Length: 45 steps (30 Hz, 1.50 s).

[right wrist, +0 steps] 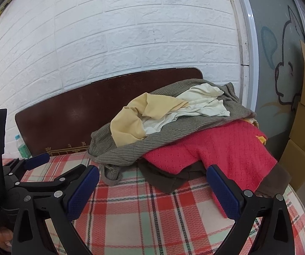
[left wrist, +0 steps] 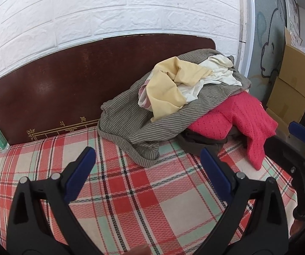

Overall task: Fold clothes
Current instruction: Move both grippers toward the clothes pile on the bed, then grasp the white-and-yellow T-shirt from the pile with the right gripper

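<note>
My left gripper (left wrist: 148,165) spread wide, empty, above plaid sheet (left wrist: 135,201). My right gripper (right wrist: 152,189) likewise spread, empty. Clothes pile (left wrist: 173,97) at 1 o'clock, untouched.

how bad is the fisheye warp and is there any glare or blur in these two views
Left wrist view: strong barrel bend, the headboard arches and corners go black; soft sheen on its wood. Right wrist view: same bend, brick wall lines curve; clothes pile sharp, lighting flat, no hard shadows.
</note>
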Available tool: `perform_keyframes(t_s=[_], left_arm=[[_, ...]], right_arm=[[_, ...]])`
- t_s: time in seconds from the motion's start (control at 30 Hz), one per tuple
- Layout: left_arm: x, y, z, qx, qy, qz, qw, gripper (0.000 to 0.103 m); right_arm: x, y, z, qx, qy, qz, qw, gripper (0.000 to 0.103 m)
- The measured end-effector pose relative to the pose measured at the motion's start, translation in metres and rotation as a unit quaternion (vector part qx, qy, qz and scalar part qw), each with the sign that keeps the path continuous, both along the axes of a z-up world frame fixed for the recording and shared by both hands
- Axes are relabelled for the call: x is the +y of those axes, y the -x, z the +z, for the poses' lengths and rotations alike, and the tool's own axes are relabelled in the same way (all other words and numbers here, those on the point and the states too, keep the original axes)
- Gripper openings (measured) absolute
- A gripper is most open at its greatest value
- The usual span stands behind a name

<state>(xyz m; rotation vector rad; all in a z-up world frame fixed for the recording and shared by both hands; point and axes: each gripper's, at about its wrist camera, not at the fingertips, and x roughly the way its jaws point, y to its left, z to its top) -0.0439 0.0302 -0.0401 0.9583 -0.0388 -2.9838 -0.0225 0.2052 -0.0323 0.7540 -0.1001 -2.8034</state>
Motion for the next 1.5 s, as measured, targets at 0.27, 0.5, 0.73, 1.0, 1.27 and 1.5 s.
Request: perform_keyframes(t_s=[0.27,0.5,0.73,1.0,1.27,1.5], left_arm=[[0.003,0.002,-0.002,0.0,0.005,-0.002,1.0,0.099],[0.004,0.004,-0.003,-0.005,0.006,-0.002,1.0,0.099],[-0.002,0.012,-0.007,-0.014,0.008,0.0,0.9999,0.099],[-0.023,0.049,-0.011,-0.025,0.008,0.002,0.9997,0.099],[-0.031,0.091,-0.02,-0.034,0.002,-0.007,0.9994,0.099],[-0.056,0.113,-0.036,-0.055,-0.016,0.017,0.9982,0.099]], right_arm=[[0.002,0.001,-0.002,-0.001,0.005,-0.001,1.0,0.103],[0.005,0.005,-0.005,-0.007,0.009,-0.002,1.0,0.103],[0.006,0.018,-0.007,-0.013,0.002,0.01,1.0,0.103],[-0.012,0.072,-0.004,-0.022,-0.037,0.052,0.998,0.103],[-0.056,0.168,-0.021,-0.07,-0.065,0.108,0.99,0.103],[-0.101,0.22,-0.047,-0.102,-0.115,0.127,0.98,0.103]])
